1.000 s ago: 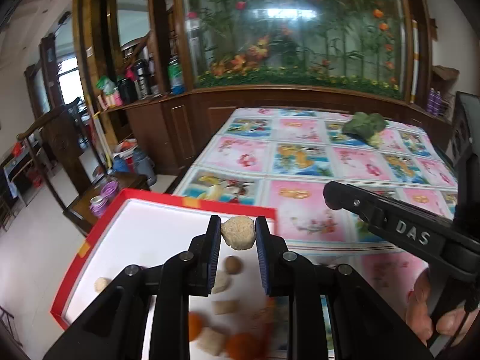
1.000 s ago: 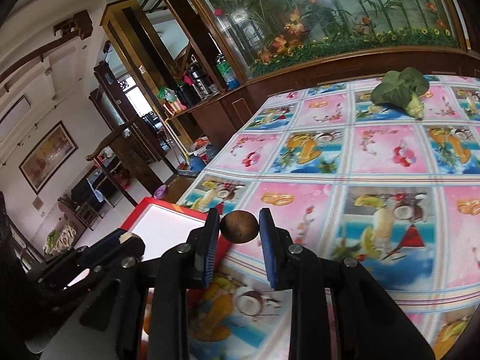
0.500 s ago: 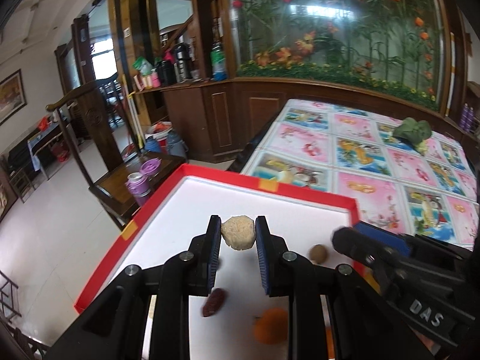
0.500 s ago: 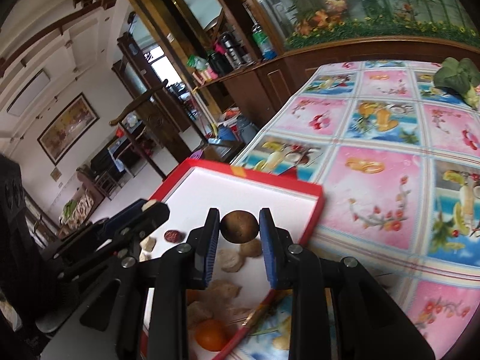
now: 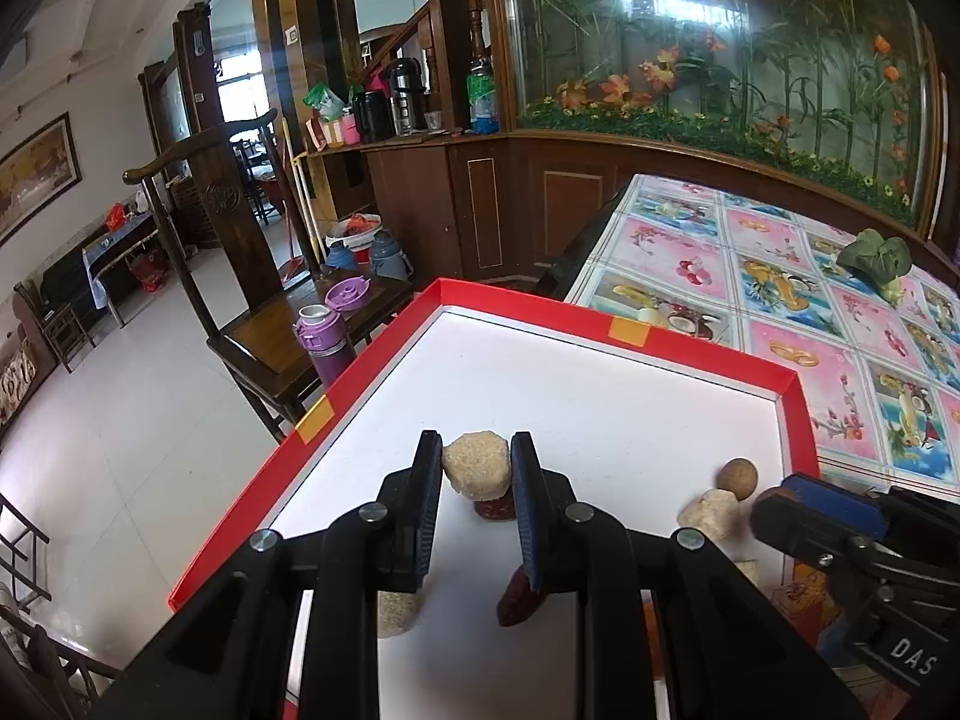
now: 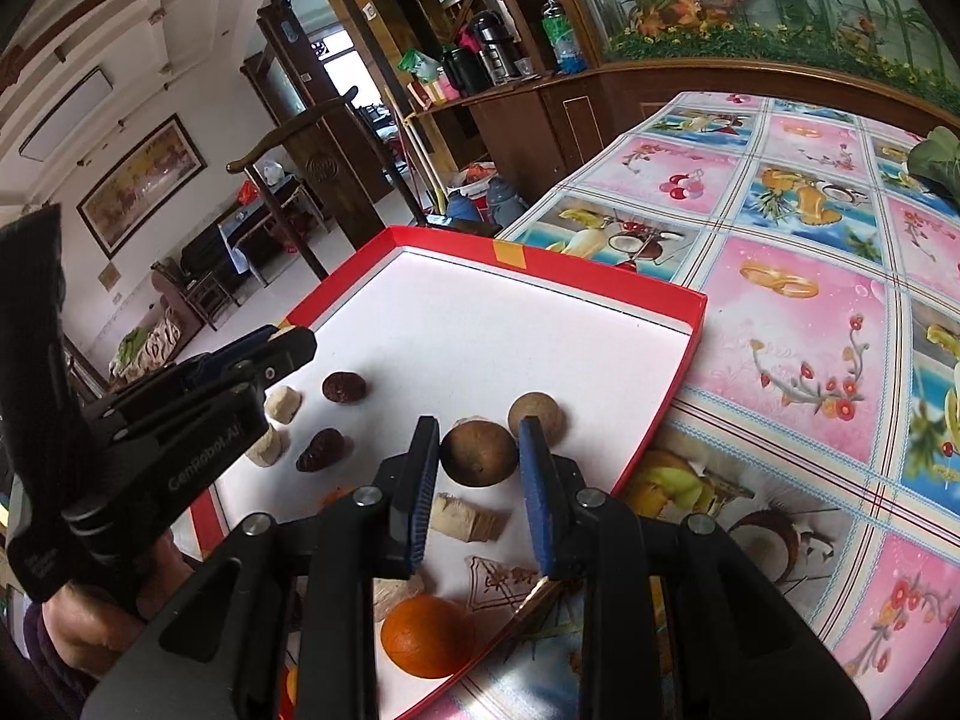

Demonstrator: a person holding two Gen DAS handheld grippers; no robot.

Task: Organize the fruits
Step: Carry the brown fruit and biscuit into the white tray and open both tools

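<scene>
My left gripper [image 5: 477, 462] is shut on a beige lumpy piece [image 5: 477, 471] and holds it low over the white floor of a red-rimmed tray [image 5: 600, 330]. My right gripper [image 6: 478, 450] is shut on a brown round fruit [image 6: 478, 454] over the tray's right part [image 6: 600, 276]. In the tray lie another brown round fruit [image 6: 536, 414], two dark red dates [image 6: 344, 387], several beige chunks [image 6: 282, 405] and an orange [image 6: 426, 636]. The left gripper's fingers [image 6: 288, 348] show in the right wrist view, the right gripper's fingers [image 5: 834, 510] in the left wrist view.
The tray sits at the corner of a table with a colourful fruit-print cloth [image 6: 810, 312]. A green leafy vegetable [image 5: 873, 255] lies far back on it. A wooden chair with a purple bottle [image 5: 324, 342] stands beside the table's left edge.
Both grippers moved forward and down over the tray, each still holding its piece. The tray now fills more of both views.
</scene>
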